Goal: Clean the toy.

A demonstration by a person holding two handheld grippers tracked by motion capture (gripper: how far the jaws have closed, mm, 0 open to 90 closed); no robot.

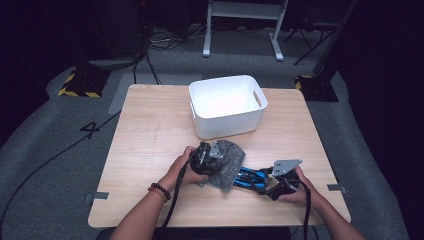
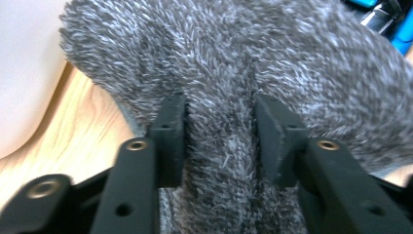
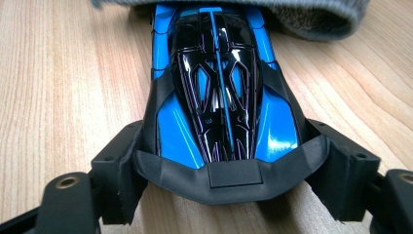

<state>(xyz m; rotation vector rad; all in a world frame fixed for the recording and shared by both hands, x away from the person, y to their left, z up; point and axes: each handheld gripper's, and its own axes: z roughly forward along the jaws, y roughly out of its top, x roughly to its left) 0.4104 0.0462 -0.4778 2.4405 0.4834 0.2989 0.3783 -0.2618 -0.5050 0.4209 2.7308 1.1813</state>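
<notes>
Car half into its fuzzy cover, and we're mid-job!

We have the left claw (image 2: 219, 122) pinching a fold of the grey fuzzy pouch (image 1: 226, 163), jaws drawn in on the pile with fabric bunched between them. Our right claw (image 3: 229, 180) clamps the rear bumper of the blue toy car (image 3: 219, 92), jaws wide around its tail. On the tabletop (image 1: 150, 125) the car lies near the front edge, at about five o'clock from the white bin (image 1: 227, 106), pouch touching it at its nine o'clock. The nose is tucked under the pouch mouth; most of the body sits bare. We judge the work as started: whether the car goes in or comes out we cannot tell, and the bin sits empty. No brand, label or readable writing on car, pouch or bin.
</notes>
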